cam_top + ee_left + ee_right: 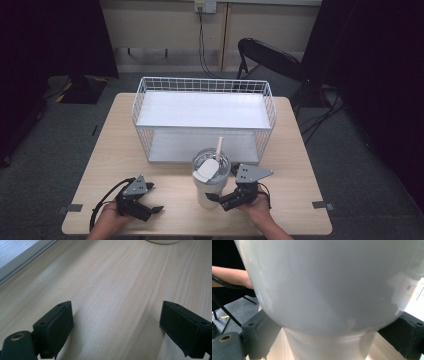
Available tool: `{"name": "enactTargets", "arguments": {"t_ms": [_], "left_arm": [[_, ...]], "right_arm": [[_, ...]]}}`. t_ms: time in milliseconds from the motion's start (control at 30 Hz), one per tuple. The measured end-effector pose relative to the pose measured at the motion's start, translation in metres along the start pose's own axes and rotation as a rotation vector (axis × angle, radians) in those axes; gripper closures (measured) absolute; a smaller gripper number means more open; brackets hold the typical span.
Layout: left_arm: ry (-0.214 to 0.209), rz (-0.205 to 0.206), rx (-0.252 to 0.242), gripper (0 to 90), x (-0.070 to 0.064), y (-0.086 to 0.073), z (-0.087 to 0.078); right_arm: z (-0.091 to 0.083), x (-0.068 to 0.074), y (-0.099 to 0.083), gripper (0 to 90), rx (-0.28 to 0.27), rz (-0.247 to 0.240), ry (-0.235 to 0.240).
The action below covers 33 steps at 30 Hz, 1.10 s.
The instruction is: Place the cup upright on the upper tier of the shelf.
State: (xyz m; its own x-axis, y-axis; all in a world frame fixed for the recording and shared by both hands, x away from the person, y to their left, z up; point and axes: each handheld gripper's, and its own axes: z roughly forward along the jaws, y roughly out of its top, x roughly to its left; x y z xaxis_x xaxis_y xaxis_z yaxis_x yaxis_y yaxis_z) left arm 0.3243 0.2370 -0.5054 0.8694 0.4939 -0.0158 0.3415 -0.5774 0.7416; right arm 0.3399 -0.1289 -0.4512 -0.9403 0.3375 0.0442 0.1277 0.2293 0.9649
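A white tumbler [210, 182] with a clear lid and a pale straw [219, 145] stands upright near the table's front edge, just in front of the wire rack. My right gripper [220, 200] reaches in from the right at its lower part. In the right gripper view the tumbler [324, 290] looms close, and the right gripper [332, 340] is open, its jaws straddling the narrow base with a small gap on each side. My left gripper [155, 197] rests low at the front left, apart from the tumbler. It [116, 322] is open over bare wood.
A white wire rack [202, 85] with two shelves takes up the back half of the wooden table [125, 150]. A black folding chair [270, 55] stands behind the table at the right. Grey carpet surrounds the table.
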Motion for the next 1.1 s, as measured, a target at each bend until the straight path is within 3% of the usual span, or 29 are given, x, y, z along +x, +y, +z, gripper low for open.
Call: {"name": "enactTargets", "arguments": {"t_ms": [500,633,833,1100], "left_arm": [[0.000,0.000,0.000,11.2,0.000,0.000,0.000],[0.000,0.000,-0.001,11.2,0.000,0.000,0.000],[0.001,0.003,0.002,11.3,0.000,0.000,0.000],[0.002,0.003,0.002,11.3,0.000,0.000,0.000]], "right_arm": [[0.007,-0.004,0.000,8.1,-0.006,0.016,0.014],[0.008,-0.005,0.002,8.0,0.007,0.015,0.016],[0.011,-0.008,0.002,6.8,0.030,0.025,0.056],[0.014,-0.008,0.002,6.7,0.066,0.013,0.062]]}}
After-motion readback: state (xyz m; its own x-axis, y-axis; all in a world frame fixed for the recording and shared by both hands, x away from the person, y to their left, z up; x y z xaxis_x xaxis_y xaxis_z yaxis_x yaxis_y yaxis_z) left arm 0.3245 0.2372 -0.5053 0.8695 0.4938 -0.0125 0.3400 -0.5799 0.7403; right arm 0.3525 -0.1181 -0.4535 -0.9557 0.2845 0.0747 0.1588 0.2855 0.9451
